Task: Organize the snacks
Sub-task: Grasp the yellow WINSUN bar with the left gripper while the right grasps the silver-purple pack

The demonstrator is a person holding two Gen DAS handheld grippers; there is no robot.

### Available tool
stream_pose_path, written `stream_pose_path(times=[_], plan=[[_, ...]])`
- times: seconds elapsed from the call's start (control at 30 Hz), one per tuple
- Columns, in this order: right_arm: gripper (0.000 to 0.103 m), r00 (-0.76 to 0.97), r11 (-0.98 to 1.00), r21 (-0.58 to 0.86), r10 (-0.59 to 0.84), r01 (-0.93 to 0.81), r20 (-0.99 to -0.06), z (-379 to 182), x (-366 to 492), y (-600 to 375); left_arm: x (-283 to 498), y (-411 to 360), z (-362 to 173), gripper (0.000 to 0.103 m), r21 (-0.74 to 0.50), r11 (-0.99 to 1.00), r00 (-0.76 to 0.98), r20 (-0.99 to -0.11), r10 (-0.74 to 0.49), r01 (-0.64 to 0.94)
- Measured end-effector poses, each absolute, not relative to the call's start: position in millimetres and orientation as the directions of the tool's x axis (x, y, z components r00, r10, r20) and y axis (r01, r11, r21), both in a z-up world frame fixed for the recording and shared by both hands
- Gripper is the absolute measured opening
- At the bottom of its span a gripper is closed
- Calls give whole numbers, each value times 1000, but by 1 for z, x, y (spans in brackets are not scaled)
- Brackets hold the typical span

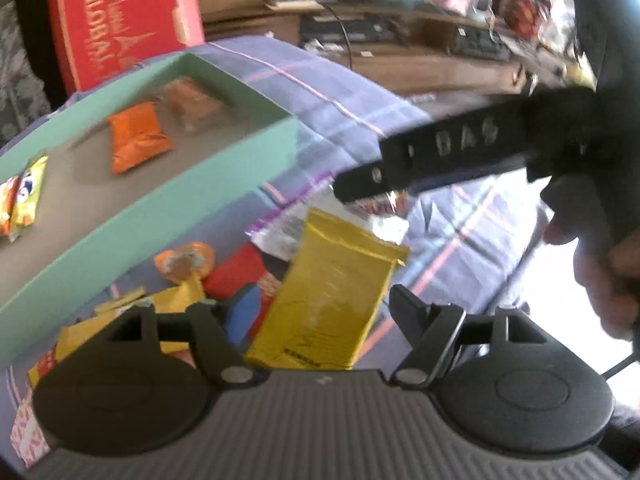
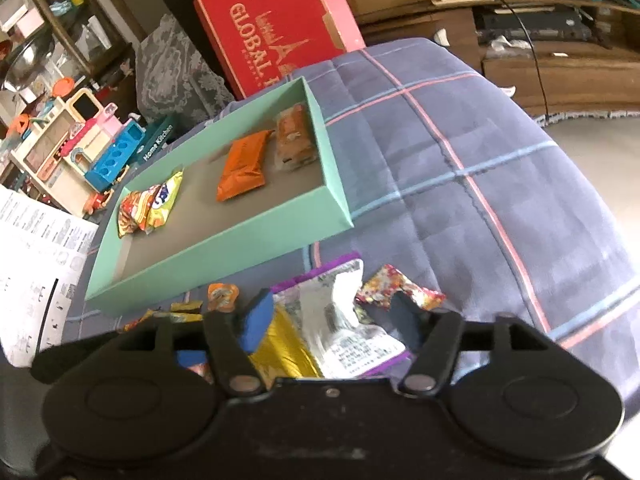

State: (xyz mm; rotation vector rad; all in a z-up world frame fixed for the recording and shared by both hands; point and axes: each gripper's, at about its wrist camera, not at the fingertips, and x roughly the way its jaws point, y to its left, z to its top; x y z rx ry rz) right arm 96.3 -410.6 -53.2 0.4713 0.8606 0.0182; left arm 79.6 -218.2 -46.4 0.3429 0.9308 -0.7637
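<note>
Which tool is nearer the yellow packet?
Left. The left tool has the yellow packet between its open fingers; the right tool hangs beyond the packet's far edge.

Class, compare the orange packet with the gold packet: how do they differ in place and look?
The orange packet lies inside the green tray; the gold packet lies outside it on the checked blanket. The orange packet looks matte and small beside the longer, shiny gold packet. Both are sealed and ungripped.
</note>
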Motion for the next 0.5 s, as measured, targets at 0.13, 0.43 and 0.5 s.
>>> stream_pose_path(times=[0.13, 0.43, 0.5], plan=[[73, 652, 888, 412, 192, 202, -733, -59, 87, -417, 77, -229, -60, 56, 4, 691, 380, -838, -393, 723], [73, 612, 858, 430, 186, 279, -769, -76, 81, -420, 94, -197, -45, 51, -53, 790, 422, -822, -382, 611], [73, 610, 862, 427, 188, 274, -770, -77, 84, -414, 96, -183, -40, 50, -83, 806, 428, -812, -396, 586]])
